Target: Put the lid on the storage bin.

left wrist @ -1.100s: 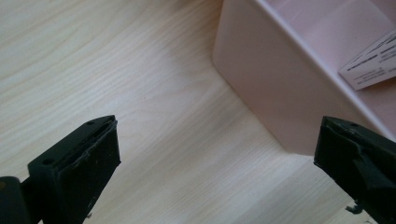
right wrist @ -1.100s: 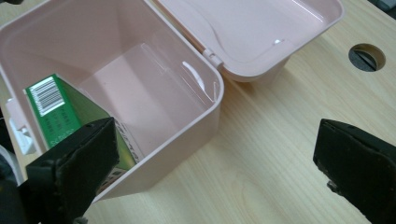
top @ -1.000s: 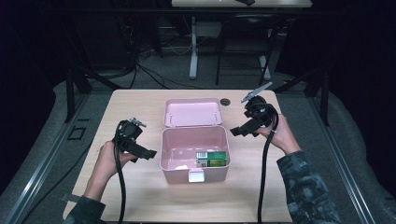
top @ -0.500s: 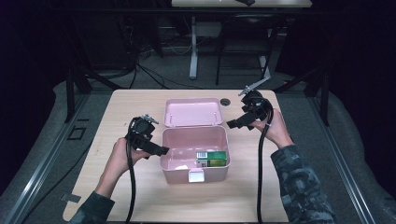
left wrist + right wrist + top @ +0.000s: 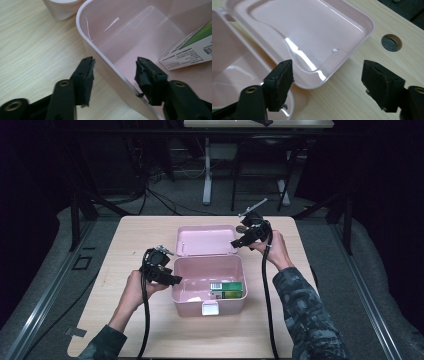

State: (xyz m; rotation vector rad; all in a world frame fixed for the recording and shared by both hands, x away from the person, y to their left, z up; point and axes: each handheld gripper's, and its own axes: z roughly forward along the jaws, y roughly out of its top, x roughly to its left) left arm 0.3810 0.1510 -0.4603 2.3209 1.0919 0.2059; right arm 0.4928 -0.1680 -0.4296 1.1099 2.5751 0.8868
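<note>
An open pink box (image 5: 220,306) sits mid-table with its lid (image 5: 205,240) folded back flat behind it. A green and white carton (image 5: 227,288) lies inside at the front right. My left gripper (image 5: 172,279) is at the box's left wall. Its jaws have just been closing and straddle that wall (image 5: 100,60), one outside and one inside, with a gap still showing on the inner side. The carton (image 5: 190,50) lies beyond them. My right gripper (image 5: 237,242) hovers at the lid's right corner. Its jaws have just been closing too, and the lid's corner (image 5: 332,67) sits loosely between them.
A round hole (image 5: 391,42) is cut in the wooden tabletop just past the lid's corner. Bare table (image 5: 125,240) lies left of the box and in front of it. Cables trail from both grippers toward the near edge.
Both hands have moved in toward the box: the left gripper went right to the left wall, the right gripper went left and down to the lid's corner. Both pairs of jaws have narrowed.
</note>
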